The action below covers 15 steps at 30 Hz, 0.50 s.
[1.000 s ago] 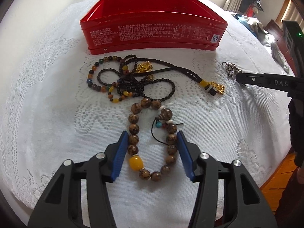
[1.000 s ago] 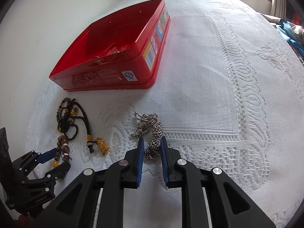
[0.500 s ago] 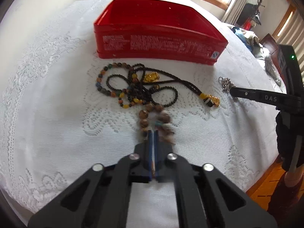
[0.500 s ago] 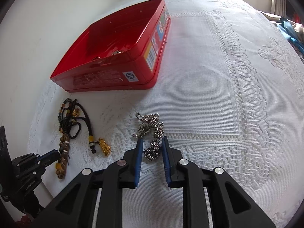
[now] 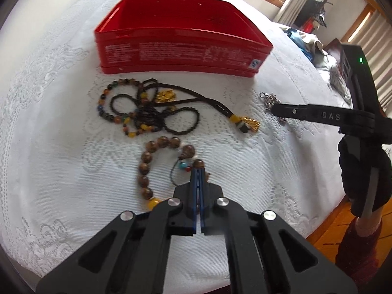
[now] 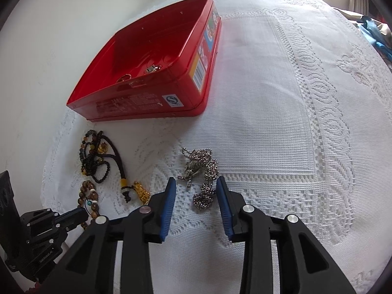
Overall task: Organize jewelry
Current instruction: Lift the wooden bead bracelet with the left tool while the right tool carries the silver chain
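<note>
Left wrist view: your left gripper (image 5: 197, 175) was clamped shut on the near-side strand of the wooden bead bracelet (image 5: 156, 161), which lay in front of the red tin (image 5: 181, 51), its loop running toward the tin. Your right gripper (image 6: 196, 191), jaws opening, straddled the silver chain (image 6: 204, 171) without pressing it; the chain's long axis pointed at the tin's near corner. Open tablecloth (image 6: 281, 122) lay between, tin wall to clear.

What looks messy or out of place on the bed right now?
The dark bead strings lie tangled in one knot in front of the red tin, and the silver chain lies bunched on the lace cloth. Nothing looks broken or spilled.
</note>
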Tool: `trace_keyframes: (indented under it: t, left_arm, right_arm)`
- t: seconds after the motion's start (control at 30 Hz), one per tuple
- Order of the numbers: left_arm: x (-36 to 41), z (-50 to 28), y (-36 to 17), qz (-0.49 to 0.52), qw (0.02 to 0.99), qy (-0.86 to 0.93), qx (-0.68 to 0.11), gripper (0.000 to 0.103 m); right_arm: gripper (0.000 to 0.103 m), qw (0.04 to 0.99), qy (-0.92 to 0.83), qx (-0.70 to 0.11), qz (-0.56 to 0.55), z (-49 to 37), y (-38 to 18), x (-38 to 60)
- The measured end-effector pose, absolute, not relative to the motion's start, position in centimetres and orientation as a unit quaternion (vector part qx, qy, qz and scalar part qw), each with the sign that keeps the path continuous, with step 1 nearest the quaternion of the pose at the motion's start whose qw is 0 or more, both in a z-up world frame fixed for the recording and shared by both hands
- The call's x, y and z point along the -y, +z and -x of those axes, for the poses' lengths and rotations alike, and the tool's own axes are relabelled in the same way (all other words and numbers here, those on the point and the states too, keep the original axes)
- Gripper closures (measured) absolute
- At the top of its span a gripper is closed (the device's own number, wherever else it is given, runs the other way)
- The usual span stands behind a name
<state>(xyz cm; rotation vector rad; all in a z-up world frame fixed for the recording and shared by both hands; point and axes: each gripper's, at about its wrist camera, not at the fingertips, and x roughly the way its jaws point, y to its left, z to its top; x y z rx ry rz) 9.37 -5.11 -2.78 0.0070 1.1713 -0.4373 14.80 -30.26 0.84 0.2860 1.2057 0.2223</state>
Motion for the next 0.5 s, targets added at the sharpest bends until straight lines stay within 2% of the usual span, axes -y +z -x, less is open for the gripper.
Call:
trace_keyframes:
  t: [0.07,0.1,0.4,0.5]
  left_arm:
    - [6.0,-9.4,-3.3,-0.015,0.807,-0.203,-0.554,0.098]
    - [6.5,-9.5,-3.5,-0.026,0.810,-0.198,-0.552,0.092]
    - [7.2,-10.7,-4.7,-0.029,0.800,-0.193,-0.568,0.090]
    - [6.9,-11.7,-4.7,-0.008,0.789,-0.199,-0.582,0.092]
  right_arm:
    - [0.069,0.808,0.105,-0.564,-0.134,-14.8,0.8,30.3]
    - [0.069,0.808,0.105,-0.564,-0.135,-14.8,0.8,30.4]
    - [0.068,0.806,0.105,-0.566,-0.141,-15.1,0.8,30.6]
    - [0.065,0.801,0.107,-0.571,-0.148,-15.7,0.8,30.6]
